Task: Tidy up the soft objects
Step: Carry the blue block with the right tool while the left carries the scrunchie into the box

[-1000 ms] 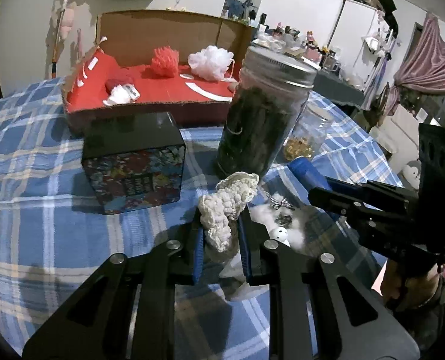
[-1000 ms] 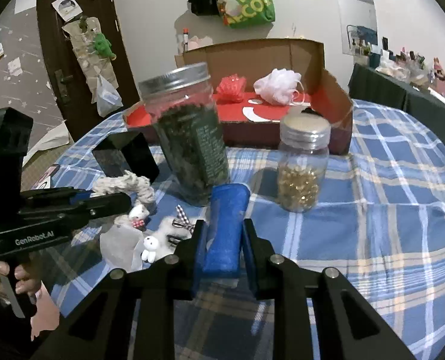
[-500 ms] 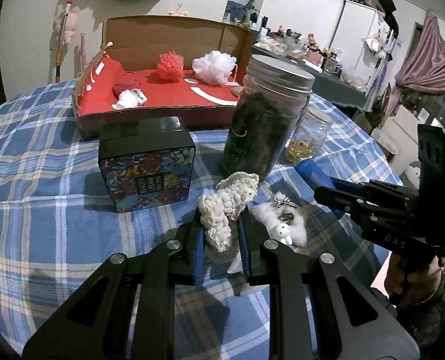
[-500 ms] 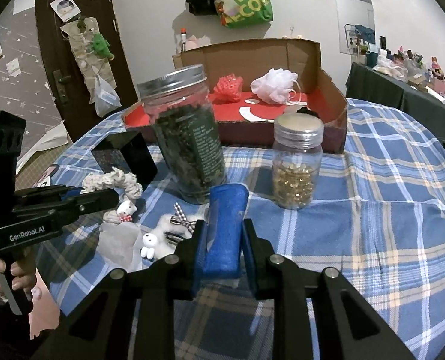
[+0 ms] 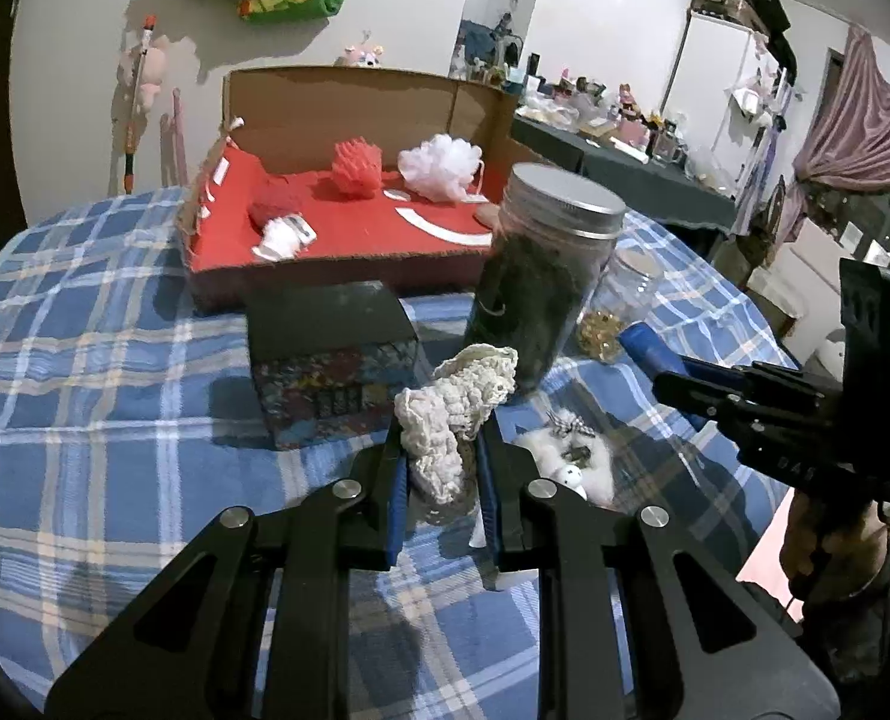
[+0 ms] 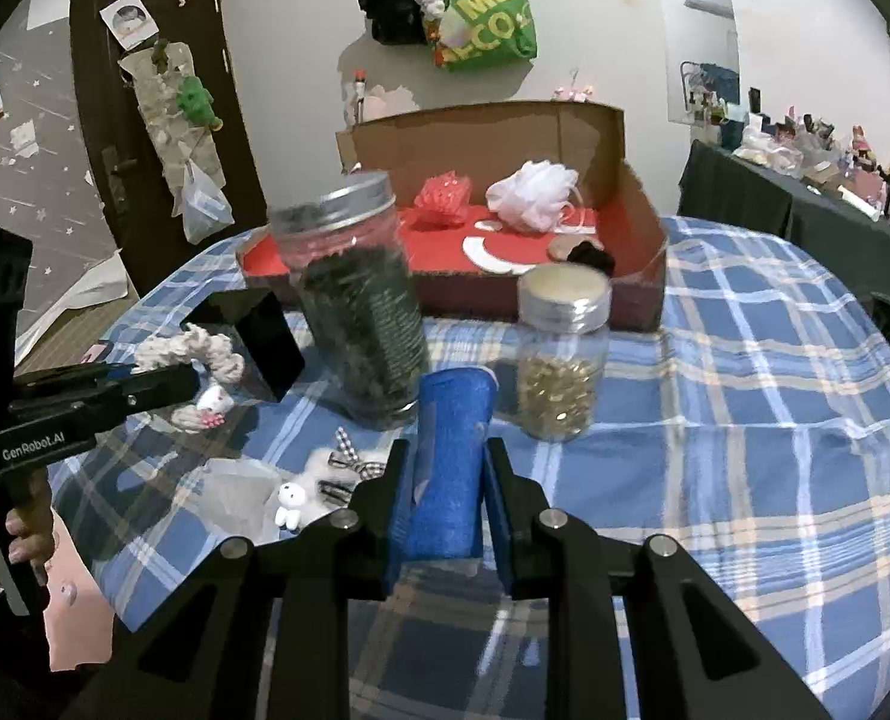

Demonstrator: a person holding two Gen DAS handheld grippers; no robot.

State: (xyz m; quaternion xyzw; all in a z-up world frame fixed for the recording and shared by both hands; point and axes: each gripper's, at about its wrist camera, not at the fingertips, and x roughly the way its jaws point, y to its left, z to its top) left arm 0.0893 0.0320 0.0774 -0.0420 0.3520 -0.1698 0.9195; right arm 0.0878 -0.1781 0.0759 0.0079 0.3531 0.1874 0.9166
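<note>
My left gripper (image 5: 438, 450) is shut on a cream crocheted piece (image 5: 454, 414) and holds it above the checked tablecloth, in front of the dark jar. My right gripper (image 6: 448, 462) is shut on a blue soft roll (image 6: 451, 450) held above the cloth. The cardboard box with a red floor (image 5: 348, 240) stands at the far side; it holds a red pouf (image 5: 356, 168), a white pouf (image 5: 441, 165) and a red and white soft item (image 5: 279, 222). The crocheted piece also shows in the right wrist view (image 6: 192, 354).
A tall dark jar (image 6: 354, 312) and a small jar of gold beads (image 6: 559, 360) stand before the box. A black patterned tin (image 5: 330, 366) sits left of them. Small white plush bits and a checked bow (image 6: 318, 480) lie on the cloth.
Both grippers have risen and pulled back a little with their loads; the box and jars sit lower and further off in the views. Both grips are unchanged.
</note>
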